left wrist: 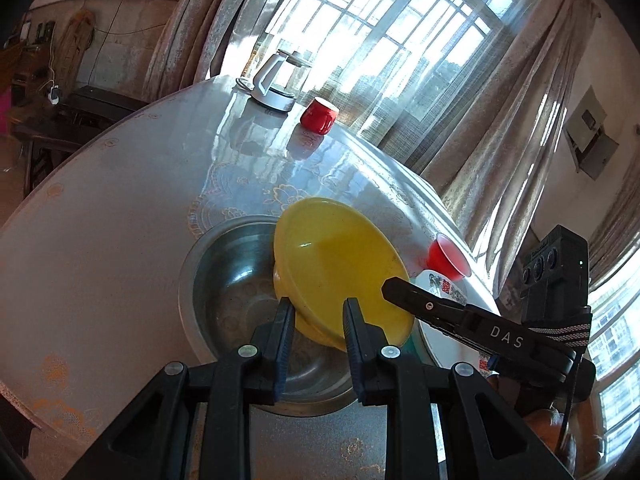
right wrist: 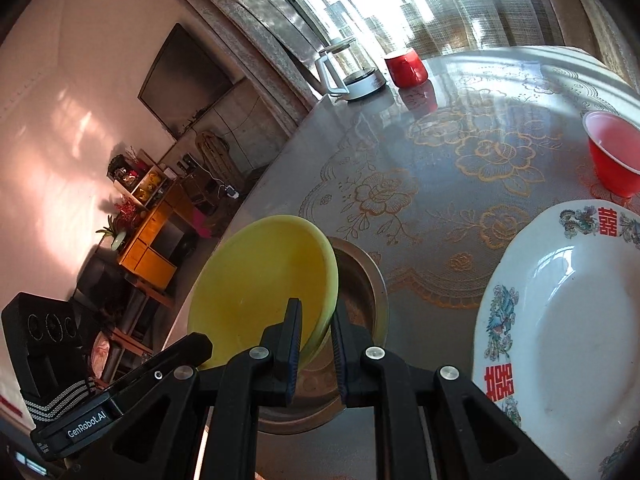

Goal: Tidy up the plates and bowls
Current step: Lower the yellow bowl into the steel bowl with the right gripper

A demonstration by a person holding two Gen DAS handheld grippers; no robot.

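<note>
Here, yellow bowl [left wrist: 340, 264] tilted over steel basin [left wrist: 228, 280] at lower centre, left gripper [left wrist: 318, 322] and right gripper [right wrist: 316, 322] both clamped on its rim. Glossy patterned plate [right wrist: 560, 320] cut off at right edge. Lace tablecloth [right wrist: 440, 152].

A glossy yellow bowl [left wrist: 340, 268] tilts steeply on edge, its rim pinched by the left gripper [left wrist: 318, 320] and right gripper [right wrist: 316, 330]. Beneath them sits an empty steel basin [left wrist: 228, 280]. Right of the right gripper lies a white dragon-patterned plate [right wrist: 568, 320], a red bowl [right wrist: 614, 156] beyond it.
</note>
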